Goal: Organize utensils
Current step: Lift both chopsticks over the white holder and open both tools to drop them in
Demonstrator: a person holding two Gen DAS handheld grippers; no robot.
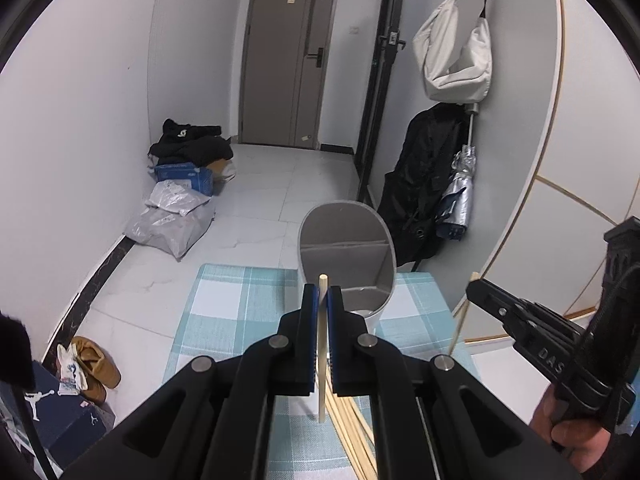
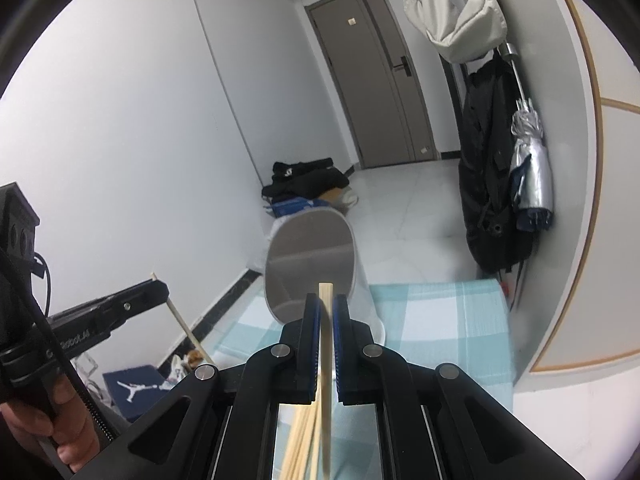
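Note:
My left gripper (image 1: 322, 300) is shut on one pale wooden chopstick (image 1: 321, 344), held upright above the blue checked cloth (image 1: 240, 312). My right gripper (image 2: 327, 308) is shut on another chopstick (image 2: 326, 360). Each gripper shows in the other's view with its chopstick: the right one (image 1: 474, 282) at the right, the left one (image 2: 158, 286) at the left. A grey oval utensil holder (image 1: 346, 252) with an inner divider stands just beyond both grippers; it also shows in the right wrist view (image 2: 310, 260). Several loose chopsticks (image 1: 352, 424) lie on the cloth below the grippers (image 2: 304, 440).
The table's far edge drops to a white tiled floor (image 1: 256, 184). Parcels and dark clothes (image 1: 180, 184) lie by the left wall. A black coat and a folded umbrella (image 1: 460, 196) hang at the right, under a white bag (image 1: 456, 48). A shoe box (image 1: 52, 412) sits at the lower left.

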